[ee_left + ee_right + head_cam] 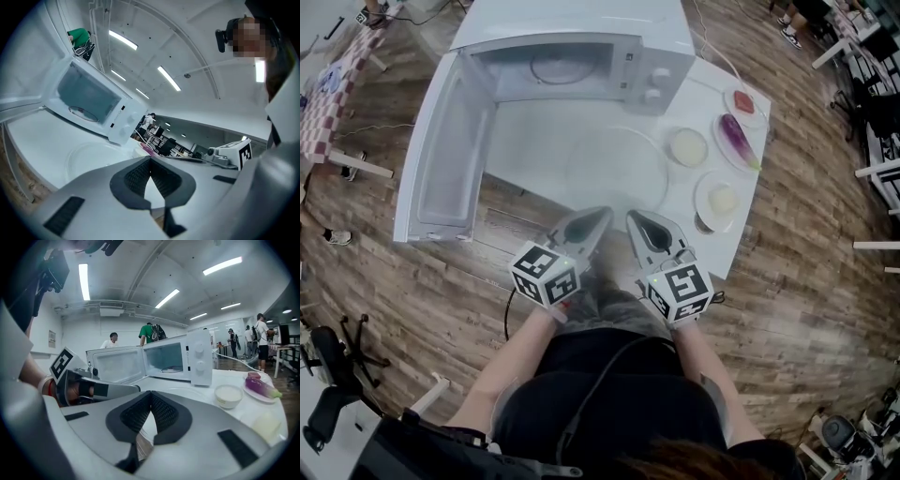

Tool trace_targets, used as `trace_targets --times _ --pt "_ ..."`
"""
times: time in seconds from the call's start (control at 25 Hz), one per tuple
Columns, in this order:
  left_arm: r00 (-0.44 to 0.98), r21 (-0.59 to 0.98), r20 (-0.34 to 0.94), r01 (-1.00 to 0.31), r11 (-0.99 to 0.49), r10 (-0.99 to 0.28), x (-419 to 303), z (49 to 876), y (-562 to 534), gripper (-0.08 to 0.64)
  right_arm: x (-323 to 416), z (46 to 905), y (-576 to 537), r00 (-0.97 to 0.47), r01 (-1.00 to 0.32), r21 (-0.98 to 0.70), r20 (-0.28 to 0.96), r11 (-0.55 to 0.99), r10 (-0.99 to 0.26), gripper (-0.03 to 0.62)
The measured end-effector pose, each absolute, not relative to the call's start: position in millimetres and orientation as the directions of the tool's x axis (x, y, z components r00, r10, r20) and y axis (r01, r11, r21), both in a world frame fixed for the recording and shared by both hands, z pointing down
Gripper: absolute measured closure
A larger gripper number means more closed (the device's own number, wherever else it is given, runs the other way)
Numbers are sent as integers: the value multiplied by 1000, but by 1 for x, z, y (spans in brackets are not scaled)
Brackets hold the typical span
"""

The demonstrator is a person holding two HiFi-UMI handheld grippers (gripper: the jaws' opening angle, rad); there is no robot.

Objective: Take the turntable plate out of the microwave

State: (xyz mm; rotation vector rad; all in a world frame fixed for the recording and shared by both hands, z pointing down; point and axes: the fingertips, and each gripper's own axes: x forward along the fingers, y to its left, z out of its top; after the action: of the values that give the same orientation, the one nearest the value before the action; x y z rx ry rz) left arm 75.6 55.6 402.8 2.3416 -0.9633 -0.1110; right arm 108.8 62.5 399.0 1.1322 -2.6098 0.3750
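The clear glass turntable plate (617, 171) lies flat on the white table (534, 141) in front of the open white microwave (572, 56). Its door (445, 150) hangs wide to the left, and only a roller ring (558, 67) shows inside. My left gripper (602, 214) and right gripper (633, 217) hover side by side at the table's near edge, just short of the plate. Both are shut with nothing between the jaws. The left gripper view shows the plate (91, 159) ahead on the left. In the right gripper view the plate (187, 392) lies beyond my right gripper (151, 394).
Right of the glass plate stand a small bowl (688, 146), a dish with an aubergine (737, 141), a dish with a red item (743, 103) and a plate with a pale lump (722, 200). The open door juts over the table's left side. People stand in the background.
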Motion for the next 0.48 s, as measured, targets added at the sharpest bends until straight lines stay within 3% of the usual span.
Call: trace_targets --times 0.48 --pt "711 547 154 -640 -541 -686 75 399 53 549 107 387 61 -679 -716 -95 326 692 -658 572"
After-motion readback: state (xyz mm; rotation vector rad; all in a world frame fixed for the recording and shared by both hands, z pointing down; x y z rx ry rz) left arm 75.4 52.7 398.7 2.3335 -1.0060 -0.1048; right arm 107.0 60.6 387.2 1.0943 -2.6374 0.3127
